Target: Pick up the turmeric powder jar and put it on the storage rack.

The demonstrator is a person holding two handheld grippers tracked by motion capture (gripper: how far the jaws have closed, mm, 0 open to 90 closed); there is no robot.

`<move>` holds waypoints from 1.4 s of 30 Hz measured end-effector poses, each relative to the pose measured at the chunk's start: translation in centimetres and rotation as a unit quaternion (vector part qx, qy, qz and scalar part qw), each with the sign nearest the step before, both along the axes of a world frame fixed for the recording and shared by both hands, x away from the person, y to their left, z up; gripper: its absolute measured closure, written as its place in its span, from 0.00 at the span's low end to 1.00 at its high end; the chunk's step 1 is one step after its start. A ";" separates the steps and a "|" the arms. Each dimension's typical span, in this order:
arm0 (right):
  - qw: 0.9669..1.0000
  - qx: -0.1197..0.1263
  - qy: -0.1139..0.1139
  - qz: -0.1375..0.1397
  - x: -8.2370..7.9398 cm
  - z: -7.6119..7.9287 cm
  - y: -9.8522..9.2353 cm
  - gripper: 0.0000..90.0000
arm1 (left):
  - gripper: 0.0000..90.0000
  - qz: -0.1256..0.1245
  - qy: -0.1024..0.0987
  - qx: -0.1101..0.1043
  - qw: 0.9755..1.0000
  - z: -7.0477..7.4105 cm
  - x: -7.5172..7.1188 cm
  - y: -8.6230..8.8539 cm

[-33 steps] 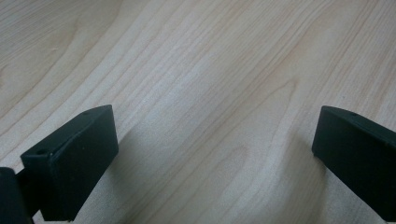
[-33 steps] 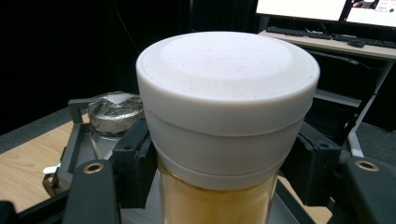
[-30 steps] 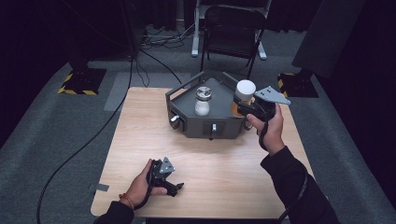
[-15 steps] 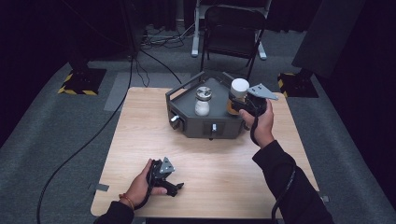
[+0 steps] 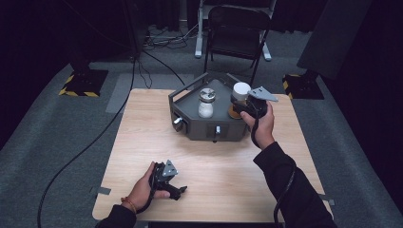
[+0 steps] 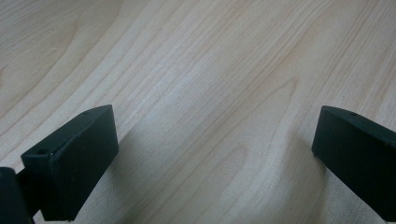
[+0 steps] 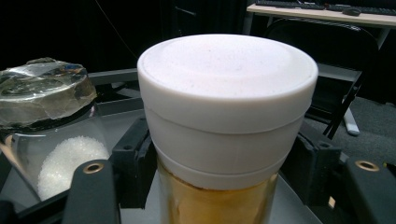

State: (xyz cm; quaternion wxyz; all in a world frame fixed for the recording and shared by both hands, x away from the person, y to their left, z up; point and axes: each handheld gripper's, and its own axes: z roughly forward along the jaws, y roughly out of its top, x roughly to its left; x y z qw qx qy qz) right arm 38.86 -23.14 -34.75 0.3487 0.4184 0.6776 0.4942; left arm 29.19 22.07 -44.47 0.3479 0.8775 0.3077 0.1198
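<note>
Over the dark grey angular tray, the right hand-held gripper clamps the white-lidded amber jar; the left hand-held gripper gapes wide.

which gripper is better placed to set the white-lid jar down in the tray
Right. The right gripper already has its jaws around the white-lid jar over the tray. The left gripper lies open on the table, far from the tray.

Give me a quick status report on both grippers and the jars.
Left gripper open, idle on table. Right gripper shut on white-lidded jar at grey tray. Glass-stoppered jar alongside, nothing blocking.
</note>
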 end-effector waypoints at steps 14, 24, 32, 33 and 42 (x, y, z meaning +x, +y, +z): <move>1.000 0.007 0.000 0.000 0.3 -0.2 -0.6 0.33 | 0.00 0.000 0.000 0.000 1.000 0.0 0.0 0.0; 1.000 -0.020 -0.010 -0.013 -0.3 -0.1 -0.1 0.16 | 0.00 0.000 0.000 0.000 1.000 0.0 0.0 0.0; 0.999 -0.036 -0.023 -0.017 -1.1 -0.3 0.0 0.04 | 0.00 0.000 0.000 0.000 1.000 0.0 0.0 0.0; 0.999 -0.037 -0.025 -0.014 -1.2 -0.3 0.0 0.03 | 0.00 0.000 0.000 0.000 1.000 0.0 0.0 0.0; 0.998 -0.049 -0.034 -0.017 -2.8 -0.5 -0.7 0.03 | 0.00 0.000 0.000 0.000 1.000 0.0 0.0 0.0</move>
